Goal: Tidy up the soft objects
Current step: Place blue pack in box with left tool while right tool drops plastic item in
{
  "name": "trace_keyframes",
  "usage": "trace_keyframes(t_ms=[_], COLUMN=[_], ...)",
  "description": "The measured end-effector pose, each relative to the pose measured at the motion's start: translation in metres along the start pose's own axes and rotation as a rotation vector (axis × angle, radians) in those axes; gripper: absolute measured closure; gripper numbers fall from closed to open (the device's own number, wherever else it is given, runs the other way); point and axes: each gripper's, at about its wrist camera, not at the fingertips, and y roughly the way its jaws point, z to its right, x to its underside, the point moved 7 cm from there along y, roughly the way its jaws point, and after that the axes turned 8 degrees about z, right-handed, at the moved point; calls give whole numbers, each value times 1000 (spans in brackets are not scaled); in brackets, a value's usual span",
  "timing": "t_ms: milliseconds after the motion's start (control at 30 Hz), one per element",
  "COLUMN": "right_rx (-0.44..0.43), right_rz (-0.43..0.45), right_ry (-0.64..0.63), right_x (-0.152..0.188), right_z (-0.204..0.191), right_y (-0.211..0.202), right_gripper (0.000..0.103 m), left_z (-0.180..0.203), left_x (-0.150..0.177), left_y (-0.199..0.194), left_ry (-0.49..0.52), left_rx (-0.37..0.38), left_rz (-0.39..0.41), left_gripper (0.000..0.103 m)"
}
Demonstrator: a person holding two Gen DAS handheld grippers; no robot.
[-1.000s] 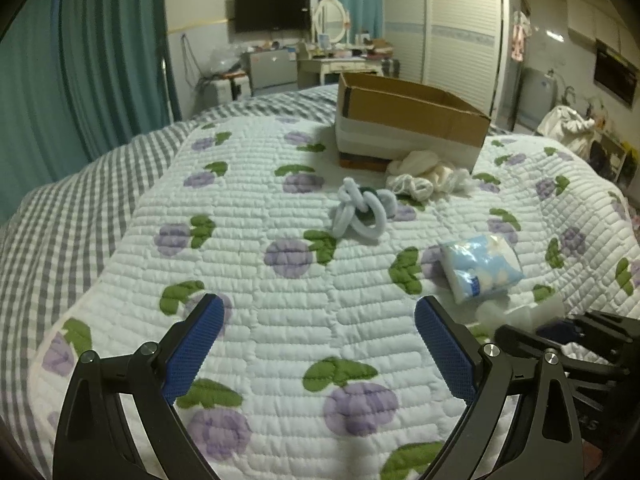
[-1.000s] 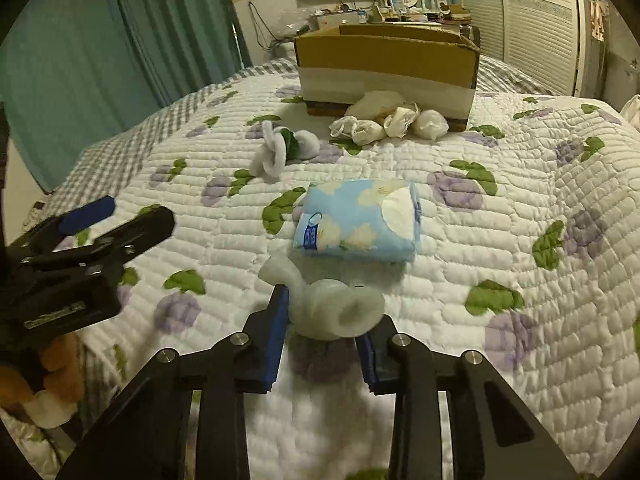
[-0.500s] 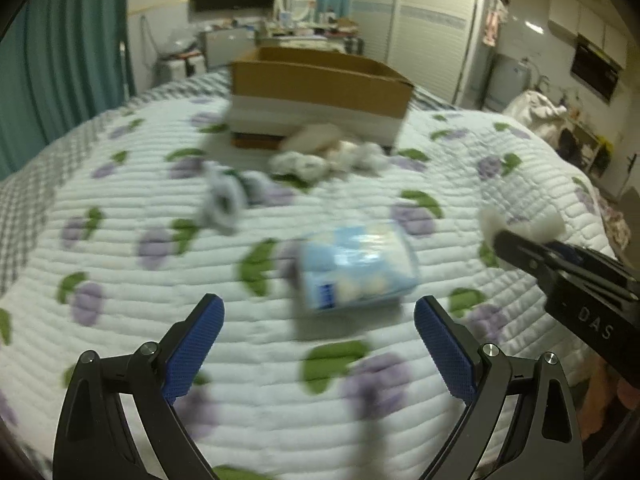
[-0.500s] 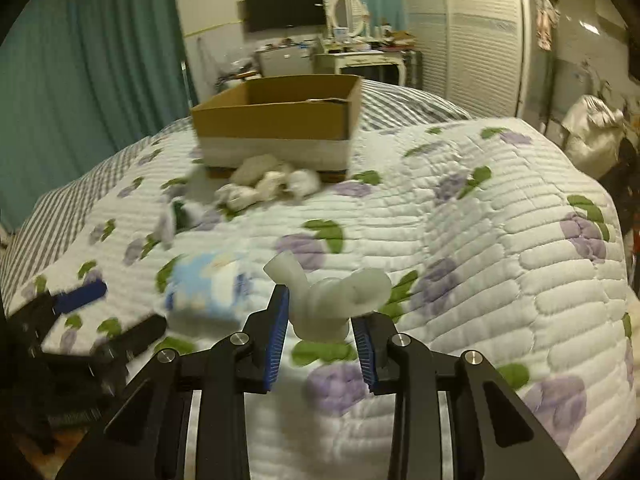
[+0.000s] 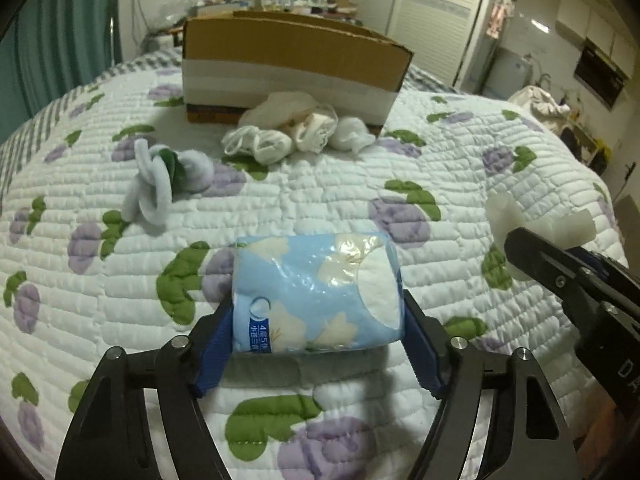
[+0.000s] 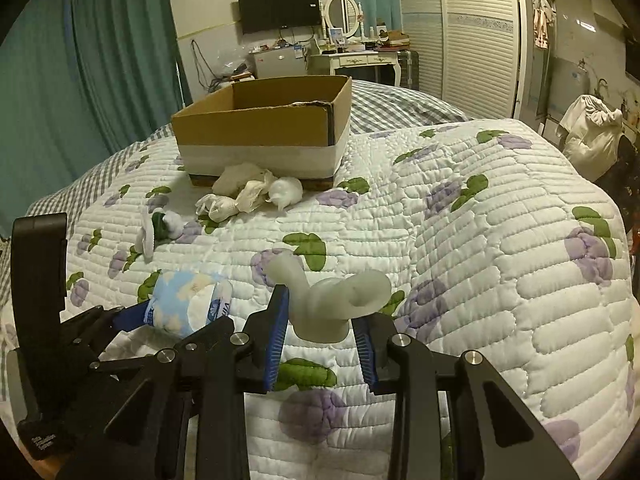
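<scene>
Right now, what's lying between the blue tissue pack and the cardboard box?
In the left wrist view, a cluster of white balled socks lies between the tissue pack and box, against the box's front.

Between the left gripper's (image 5: 316, 344) blue pads (image 5: 218, 348) a pale-blue tissue pack (image 5: 316, 300) is showing cream flowers. Beyond it the white quilt (image 5: 460, 168) is displaying purple and green motifs. Ahead, a brown cardboard box (image 5: 292, 44) is wearing a white band. The right gripper's (image 6: 322, 334) blue pads are framing a translucent white soft piece (image 6: 332, 300).

Both wrist views low over the quilt (image 5: 460, 152) (box (image 6: 260, 128) shared)
</scene>
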Motion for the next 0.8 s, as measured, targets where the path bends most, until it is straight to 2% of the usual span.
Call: trace_keyframes(t_ms=[200,400,567,800], right_rx=[-13,-53,-109,-100], right_rz=[15,47,97,206], right_ry=[7,0,-37,-169], right_x=[-3,-20,-59,-142], right_z=[-6,-21,-42,-60], right_y=[-12,-28,-46,-57], right_gripper=[72,72,72,71], left_z=[-8,-18,-28,-38], left_x=[-10,-34,-70,-142], left_y=[-29,-65,-89,-102], left_ry=[-5,24,52,78], left_rx=[-4,-22,-41,-59], left_rz=[38,91,157,266], left_gripper=[30,30,30,30])
